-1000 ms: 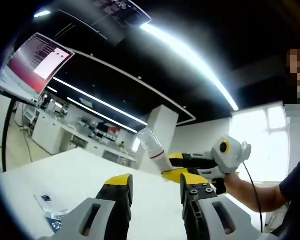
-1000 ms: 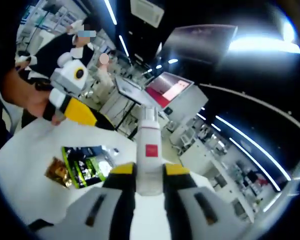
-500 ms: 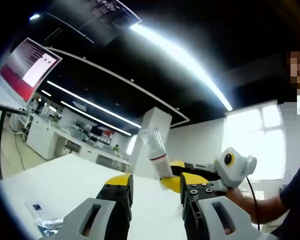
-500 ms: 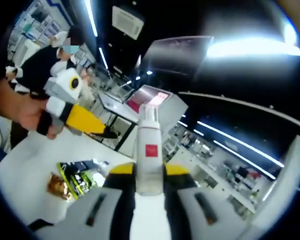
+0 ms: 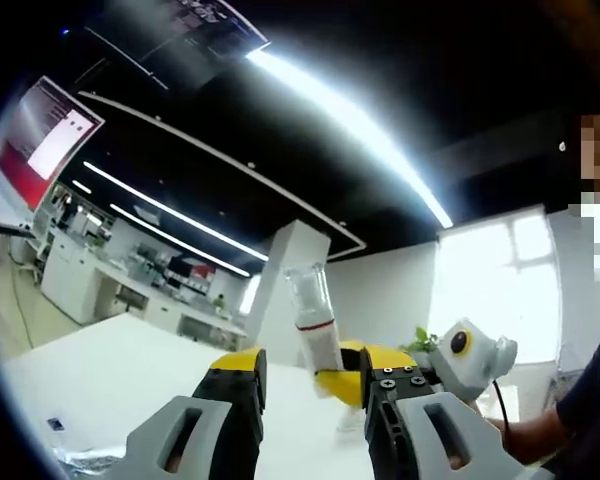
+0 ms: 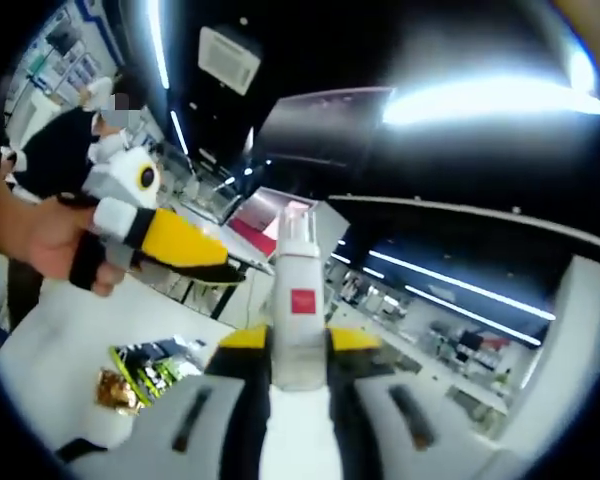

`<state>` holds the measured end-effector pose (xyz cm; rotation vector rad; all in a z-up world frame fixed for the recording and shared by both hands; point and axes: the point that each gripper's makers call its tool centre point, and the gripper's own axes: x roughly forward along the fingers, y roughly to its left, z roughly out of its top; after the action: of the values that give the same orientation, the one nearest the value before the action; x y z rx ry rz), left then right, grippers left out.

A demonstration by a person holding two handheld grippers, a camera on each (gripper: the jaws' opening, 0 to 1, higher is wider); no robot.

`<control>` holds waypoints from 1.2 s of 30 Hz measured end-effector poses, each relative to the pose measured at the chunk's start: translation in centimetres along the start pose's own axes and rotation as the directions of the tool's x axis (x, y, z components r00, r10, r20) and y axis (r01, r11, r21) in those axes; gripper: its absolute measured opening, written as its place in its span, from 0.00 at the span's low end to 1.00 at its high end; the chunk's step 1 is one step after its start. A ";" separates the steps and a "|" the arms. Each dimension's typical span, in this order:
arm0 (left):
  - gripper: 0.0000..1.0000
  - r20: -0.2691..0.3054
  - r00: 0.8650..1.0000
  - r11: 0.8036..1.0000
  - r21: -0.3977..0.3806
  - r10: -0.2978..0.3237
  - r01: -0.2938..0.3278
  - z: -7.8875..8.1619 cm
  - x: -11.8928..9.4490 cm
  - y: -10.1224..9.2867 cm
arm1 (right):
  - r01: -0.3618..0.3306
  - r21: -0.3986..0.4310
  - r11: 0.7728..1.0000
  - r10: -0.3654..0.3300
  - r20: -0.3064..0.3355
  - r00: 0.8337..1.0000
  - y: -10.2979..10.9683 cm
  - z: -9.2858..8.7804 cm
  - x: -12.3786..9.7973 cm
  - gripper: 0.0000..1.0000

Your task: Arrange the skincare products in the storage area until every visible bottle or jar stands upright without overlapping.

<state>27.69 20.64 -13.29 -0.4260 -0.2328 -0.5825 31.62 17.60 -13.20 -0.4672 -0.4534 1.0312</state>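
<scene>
1. The right gripper [image 6: 298, 345] has its jaws closed on the lower body of a white bottle [image 6: 298, 310], which points away from the camera in the right gripper view, cap end farthest. In the left gripper view the same bottle [image 5: 315, 330] is held up off the white table [image 5: 110, 365], leaning a little, with the right gripper [image 5: 352, 372] clamped near its base.
2. The left gripper [image 5: 308, 372] has its jaws a moderate gap apart with nothing between them; in the right gripper view it [image 6: 185, 245] is held in a hand [image 6: 45, 235] above the table.
3. The grip sits low on the bottle, so the tall top could swing or slip in the jaws if the wrist turns quickly.
4. If the bottle goes down tilted, it may tip over when let go.
5. Foil packets [image 6: 145, 370] lie on the table; setting the bottle on or against them would leave it unsteady or overlapping.
6. The two grippers are close together, so the left one could knock the bottle.
7. Where the storage area lies cannot be told from these views, so a blind placement is a risk.
</scene>
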 end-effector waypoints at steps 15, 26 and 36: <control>0.37 0.015 0.999 0.999 -0.016 -0.042 0.042 0.9 1.8 -1.9 | 0.066 0.044 0.997 -0.069 0.060 0.996 0.6 1.3 -1.3 0.18; 0.29 0.029 0.998 0.998 -0.023 -0.054 0.055 1.6 3.1 -3.4 | 0.109 0.032 0.993 -0.111 0.073 0.991 0.5 2.1 -2.0 0.18; 0.21 0.038 0.998 0.998 -0.035 -0.053 0.055 1.8 3.7 -4.1 | 0.140 0.013 0.990 -0.141 0.089 0.986 0.2 2.9 -2.8 0.18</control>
<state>28.20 16.56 -9.12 -0.4671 -0.2703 -0.6327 28.68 15.66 -11.34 -0.3781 -0.5548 0.9195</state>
